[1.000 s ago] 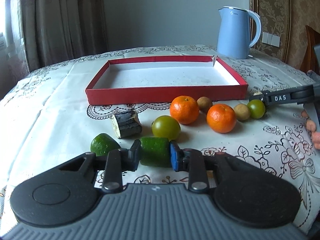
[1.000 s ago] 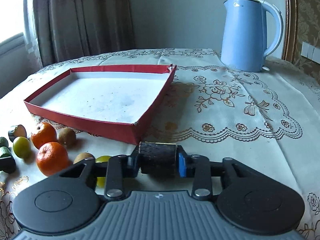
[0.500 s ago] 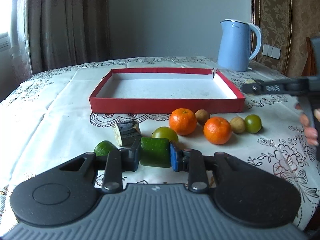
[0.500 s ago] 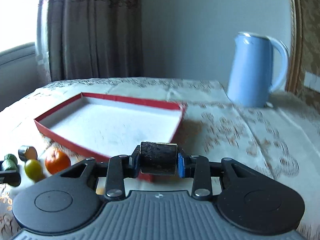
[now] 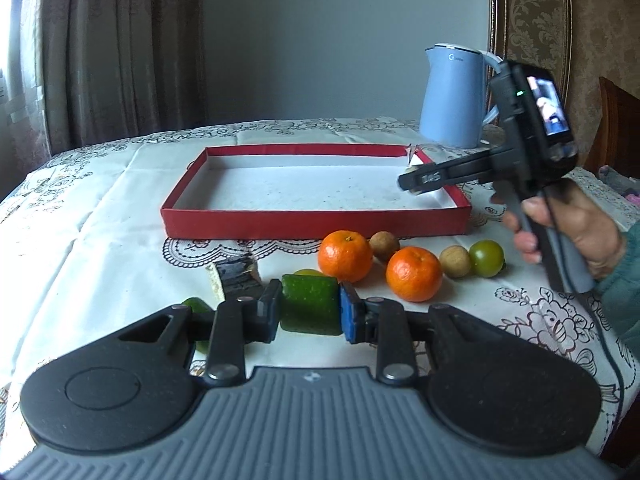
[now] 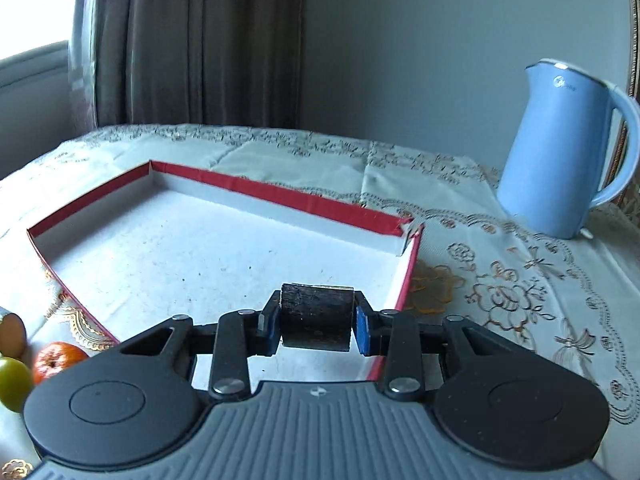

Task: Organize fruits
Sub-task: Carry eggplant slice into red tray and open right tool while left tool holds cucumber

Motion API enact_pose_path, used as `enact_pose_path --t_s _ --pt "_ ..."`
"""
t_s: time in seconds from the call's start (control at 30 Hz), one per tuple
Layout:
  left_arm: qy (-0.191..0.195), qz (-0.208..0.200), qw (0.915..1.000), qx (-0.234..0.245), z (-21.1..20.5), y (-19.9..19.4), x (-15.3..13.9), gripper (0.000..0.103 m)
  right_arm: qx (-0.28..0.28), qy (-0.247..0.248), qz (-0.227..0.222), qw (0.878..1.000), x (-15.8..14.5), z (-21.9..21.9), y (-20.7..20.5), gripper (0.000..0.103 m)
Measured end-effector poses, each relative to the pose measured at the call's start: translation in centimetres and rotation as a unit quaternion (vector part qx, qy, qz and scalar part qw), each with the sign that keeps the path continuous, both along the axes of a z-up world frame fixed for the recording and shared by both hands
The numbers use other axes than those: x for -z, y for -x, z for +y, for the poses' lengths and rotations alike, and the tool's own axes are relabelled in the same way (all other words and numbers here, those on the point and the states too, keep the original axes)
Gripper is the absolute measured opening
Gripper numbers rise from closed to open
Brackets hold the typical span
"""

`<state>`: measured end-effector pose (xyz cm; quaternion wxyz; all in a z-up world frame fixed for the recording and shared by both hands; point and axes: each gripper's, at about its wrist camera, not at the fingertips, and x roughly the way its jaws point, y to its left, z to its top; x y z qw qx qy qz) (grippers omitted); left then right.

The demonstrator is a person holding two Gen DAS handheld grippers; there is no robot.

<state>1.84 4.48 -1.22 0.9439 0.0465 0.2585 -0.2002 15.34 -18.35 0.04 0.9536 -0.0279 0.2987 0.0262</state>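
A green cucumber chunk is clamped between the two pads of the left gripper, the black pad pressed on its left face and the blue pad on its right. The chunk is held above the patterned tablecloth, in front of the fruits that lie there. Just behind the left pad a dark-skinned sugarcane piece with a pale cut end is seen on the cloth, and a second green cucumber piece is partly hidden under the left finger. Behind the held chunk a yellow-green fruit is mostly covered. Two mandarins lie further right, with two small brown longans near them and a green round fruit at the end of the row.

Beyond the fruits a shallow red box lid with a white floor is set on the cloth, and a blue electric kettle stands behind its right corner.

A dark sugarcane piece is gripped between the pads of the right gripper, which is closed on its two ends. In the right wrist view this piece is held over the near right part of the lid's white floor, close to the right wall. In the left wrist view the right gripper is seen reaching over the lid's right corner, held by a hand in a teal sleeve.
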Motion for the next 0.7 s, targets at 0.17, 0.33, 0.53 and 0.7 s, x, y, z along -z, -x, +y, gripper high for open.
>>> enact_pose_path --t_s 0.17,0.33,0.53,0.7 --pt "-0.003 0.005 1.0000 0.003 -0.5 -0.4 0.0 0.027 -0.010 0.006 0.018 1.000 1.3 0.4 -0.8 0.034" --pt "-0.005 0.013 0.9999 0.005 -0.9 -0.8 0.0 0.027 -0.012 0.005 0.016 1.000 1.2 0.4 -0.7 0.034" --pt "-0.004 0.022 0.9998 -0.001 -1.2 -1.2 -0.1 0.027 -0.019 -0.007 0.017 1.000 1.1 0.0 -0.7 0.037" --pt "-0.002 0.029 0.9996 -0.005 -1.4 -1.5 -0.3 0.027 -0.018 -0.007 -0.003 1.000 0.3 -0.3 0.4 0.067"
